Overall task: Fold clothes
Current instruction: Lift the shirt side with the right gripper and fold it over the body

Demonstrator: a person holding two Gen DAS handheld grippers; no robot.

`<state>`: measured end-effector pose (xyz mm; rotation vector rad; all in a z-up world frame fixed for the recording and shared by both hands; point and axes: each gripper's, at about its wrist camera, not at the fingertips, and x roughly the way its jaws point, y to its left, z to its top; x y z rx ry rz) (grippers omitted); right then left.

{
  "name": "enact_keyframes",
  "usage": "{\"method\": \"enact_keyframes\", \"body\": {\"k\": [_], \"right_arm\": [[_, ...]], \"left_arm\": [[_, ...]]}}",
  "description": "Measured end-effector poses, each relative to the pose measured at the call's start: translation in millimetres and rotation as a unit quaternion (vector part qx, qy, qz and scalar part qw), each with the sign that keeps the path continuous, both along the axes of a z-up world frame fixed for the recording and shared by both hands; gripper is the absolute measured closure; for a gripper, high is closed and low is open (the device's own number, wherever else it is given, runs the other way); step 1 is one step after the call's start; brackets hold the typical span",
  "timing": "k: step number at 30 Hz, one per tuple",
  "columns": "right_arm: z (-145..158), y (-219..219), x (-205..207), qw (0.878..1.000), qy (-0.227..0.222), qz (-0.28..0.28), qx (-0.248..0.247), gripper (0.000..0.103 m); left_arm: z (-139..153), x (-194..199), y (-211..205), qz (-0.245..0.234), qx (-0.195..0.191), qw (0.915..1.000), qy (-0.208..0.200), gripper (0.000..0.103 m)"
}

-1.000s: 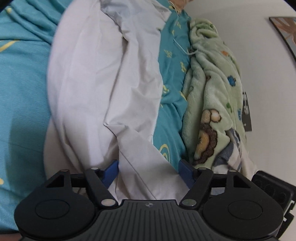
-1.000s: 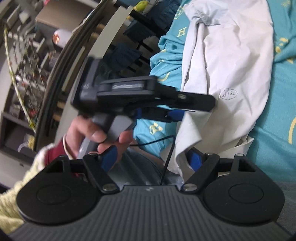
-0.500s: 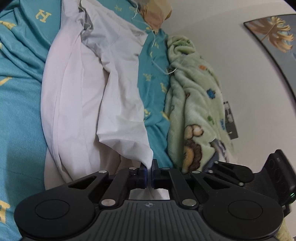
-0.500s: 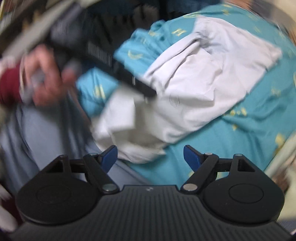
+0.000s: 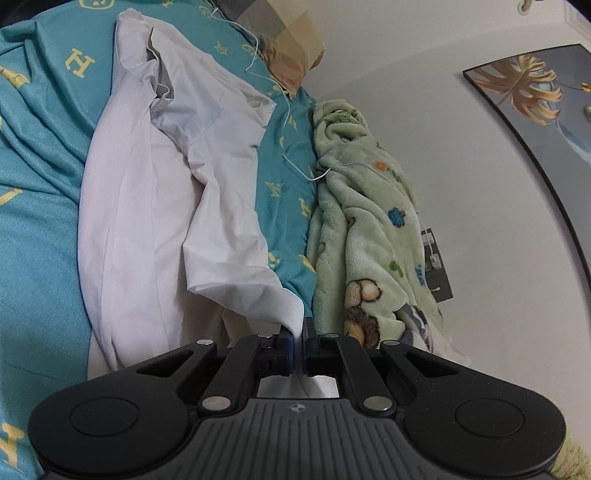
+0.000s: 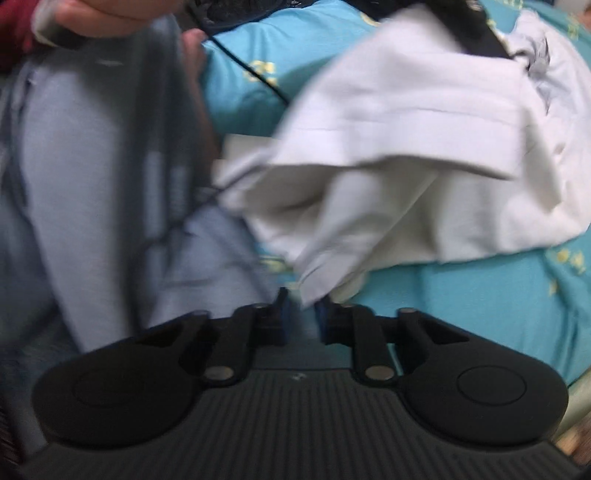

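Observation:
A white garment (image 5: 147, 206) lies crumpled lengthwise on a teal bedsheet (image 5: 37, 184). My left gripper (image 5: 298, 332) is shut on its near corner, and the cloth rises from the pinch toward the bed. The right wrist view is blurred. There the same white garment (image 6: 406, 147) hangs in loose folds, and one hem corner dips to the tips of my right gripper (image 6: 303, 314). Its jaws stand close together with a narrow gap showing between them. The black body of the other gripper (image 6: 472, 33) crosses the top of that view.
A green fleece blanket (image 5: 369, 221) with animal prints lies along the wall, right of the garment. A thin white cable (image 5: 288, 110) runs over the sheet. A person's leg (image 6: 74, 184) in pale blue trousers fills the left, with a hand (image 6: 110, 11) above.
My left gripper closed on the garment's near corner and drew back with it. My right gripper swung toward the garment's hem, and its jaws narrowed from wide open to a small gap.

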<state>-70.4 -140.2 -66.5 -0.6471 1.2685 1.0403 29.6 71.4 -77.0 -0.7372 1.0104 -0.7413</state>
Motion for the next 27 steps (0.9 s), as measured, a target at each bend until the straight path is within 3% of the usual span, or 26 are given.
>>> {"method": "enact_keyframes", "body": {"k": [3,7,10,14,16,19,20,21,24,27], "right_arm": [[10.7,-1.8,-13.2,0.998,0.036,-0.038,0.026,0.094],[21.2,-15.0,-21.9,0.989,0.084,-0.106,0.054,0.093],[44.5,-41.7,-15.0,0.974,0.101,-0.174,0.106,0.091],[82.6,-92.3,10.2,0.933,0.078,-0.293,0.196,0.089],[87.1,-113.7,30.3,0.907,0.05,-0.364,0.208,0.084],[67.4,-136.9,59.7,0.863,0.046,-0.459,0.203,0.051],[54.8,-138.6,67.0,0.849,0.063,-0.485,0.2,0.03],[41.4,-139.9,72.6,0.835,0.088,-0.504,0.2,0.018],[2.2,-136.4,80.5,0.802,0.159,-0.54,0.201,0.02],[-24.5,-118.0,73.7,0.791,0.179,-0.553,0.192,0.02]], "left_arm": [[1.3,-1.7,-3.7,-0.01,0.006,0.9999,-0.007,0.099],[-6.0,-5.6,-9.7,-0.015,0.049,0.9987,0.002,0.097],[-11.7,-8.5,-14.4,-0.02,0.082,0.9964,0.01,0.075],[-10.5,-14.1,-7.1,-0.01,0.099,0.9947,0.024,0.038],[-8.7,-18.2,4.5,0.017,0.111,0.9932,0.031,0.031],[-7.5,-22.0,21.8,0.062,0.142,0.987,0.042,0.025],[-8.5,-22.5,26.0,0.077,0.164,0.9822,0.048,0.024],[-11.5,-22.3,28.4,0.089,0.186,0.9766,0.06,0.023],[-28.2,-16.8,31.6,0.101,0.232,0.9615,0.106,0.023],[-44.3,-11.8,25.4,0.082,0.272,0.9484,0.14,0.023]]}}
